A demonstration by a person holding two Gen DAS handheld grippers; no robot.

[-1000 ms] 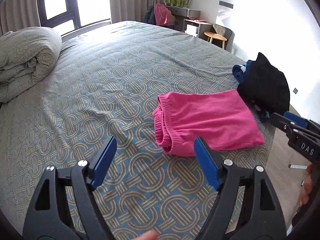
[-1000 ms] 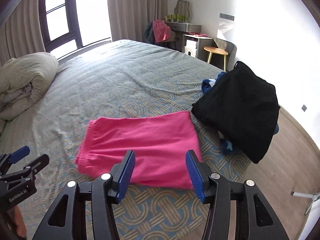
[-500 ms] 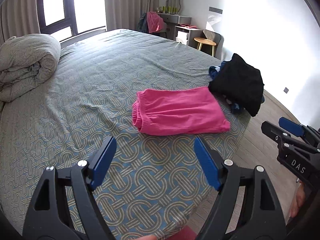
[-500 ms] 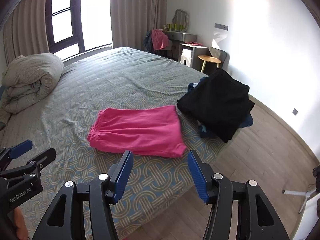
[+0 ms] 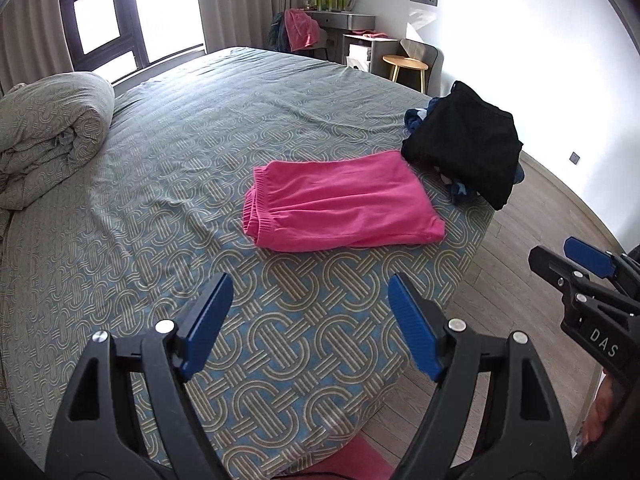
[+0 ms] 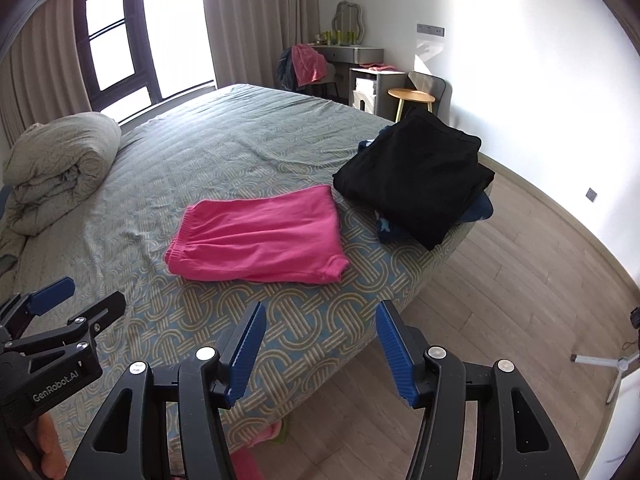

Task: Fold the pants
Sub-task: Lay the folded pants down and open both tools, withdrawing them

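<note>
Pink pants (image 5: 340, 204) (image 6: 260, 236) lie folded into a flat rectangle on the patterned bedspread (image 5: 160, 200) (image 6: 240, 152), near the bed's front right corner. My left gripper (image 5: 310, 326) hangs open over the bed's near edge, well short of the pants, with nothing between its blue pads. My right gripper (image 6: 320, 350) is open too and empty, above the bed's corner and the floor. Each gripper appears at the edge of the other's view, the right one (image 5: 584, 268) and the left one (image 6: 56, 300).
A pile of black and blue clothes (image 5: 464, 148) (image 6: 416, 176) sits at the bed's right corner beside the pants. A rolled duvet (image 5: 44, 136) lies far left. Wooden floor (image 6: 520, 280) is to the right, with a tripod leg (image 6: 600, 360). A round stool (image 6: 410, 98) and dresser stand at the back.
Both grippers have drawn back and up from the pants, which now look smaller and farther away. The pants lie unchanged. Both jaws stay open.
</note>
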